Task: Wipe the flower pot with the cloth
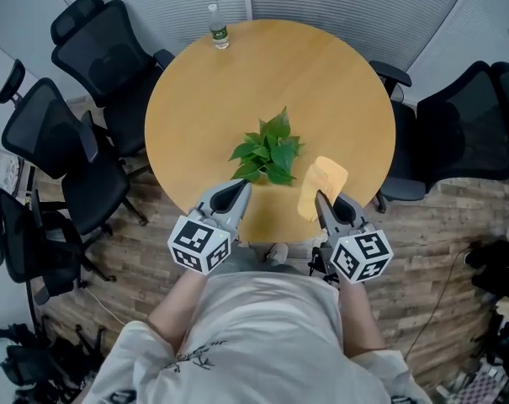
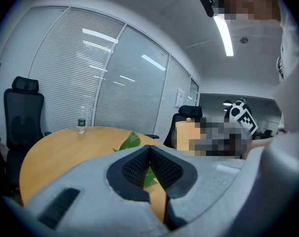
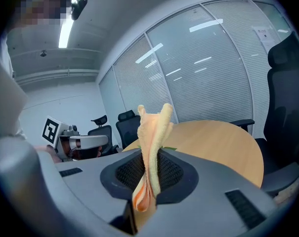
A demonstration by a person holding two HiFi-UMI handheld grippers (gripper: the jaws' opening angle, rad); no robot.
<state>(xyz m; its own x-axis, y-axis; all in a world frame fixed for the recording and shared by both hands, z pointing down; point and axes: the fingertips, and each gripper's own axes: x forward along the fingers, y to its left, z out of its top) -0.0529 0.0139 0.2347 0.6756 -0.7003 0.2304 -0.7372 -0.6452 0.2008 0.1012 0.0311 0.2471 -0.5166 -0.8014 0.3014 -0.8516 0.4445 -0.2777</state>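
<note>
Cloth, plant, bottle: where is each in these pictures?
cloth (image 3: 151,142), right gripper view, the folded strip just above the jaws.
plant (image 1: 269,151), head view, the middle of the leaves.
bottle (image 1: 219,32), head view, its body below the cap.

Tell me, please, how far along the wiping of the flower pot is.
Done: the cloth is clamped in the right gripper. In hand: both grippers near the plant, the left gripper shut and empty. Left: all the wiping; the cloth is clear of the plant, whose leaves hide the pot.
</note>
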